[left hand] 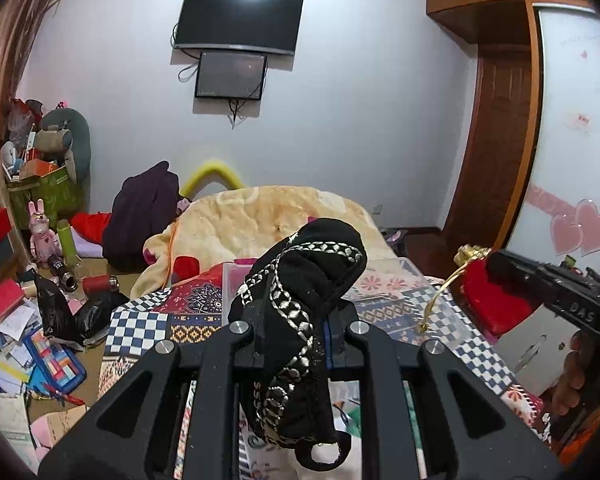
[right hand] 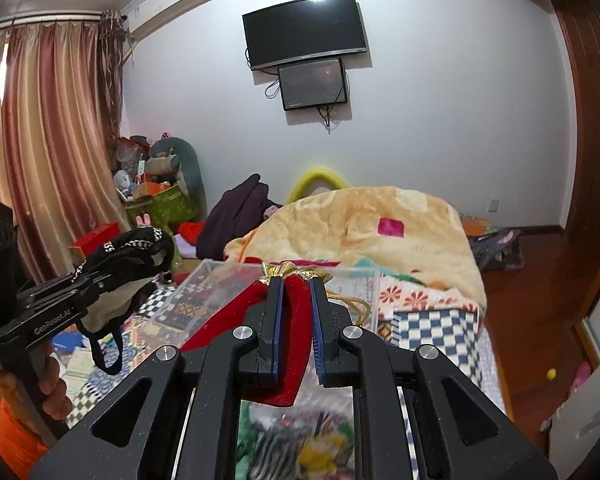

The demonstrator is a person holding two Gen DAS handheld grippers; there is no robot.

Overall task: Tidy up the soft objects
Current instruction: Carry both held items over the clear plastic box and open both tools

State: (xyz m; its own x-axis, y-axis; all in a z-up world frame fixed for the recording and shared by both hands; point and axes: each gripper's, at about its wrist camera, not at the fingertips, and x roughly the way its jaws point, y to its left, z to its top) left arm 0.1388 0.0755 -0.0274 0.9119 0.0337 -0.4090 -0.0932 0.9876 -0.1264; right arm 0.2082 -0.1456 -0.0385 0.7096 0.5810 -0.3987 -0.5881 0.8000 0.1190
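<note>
My left gripper point(left hand: 296, 316) is shut on a black cloth piece with silver embroidery point(left hand: 300, 304), held up above the bed; the cloth hides the fingertips. It also shows at the left of the right wrist view point(right hand: 128, 254), with beige lining hanging below. My right gripper point(right hand: 296, 284) is shut on a red velvet pouch point(right hand: 276, 344) with a gold trimmed top and gold cord point(right hand: 352, 304). The pouch also shows in the left wrist view point(left hand: 492, 300). A clear plastic box point(right hand: 260, 280) sits on the bed just beyond and below both grippers.
The bed carries a patchwork cover point(left hand: 148, 320) and a cream fleece blanket point(right hand: 380, 224). A dark garment point(left hand: 140, 212) lies at the far left of the bed. Clutter of boxes, papers and toys point(left hand: 40, 312) covers the left side. A wooden wardrobe point(left hand: 496, 152) stands right.
</note>
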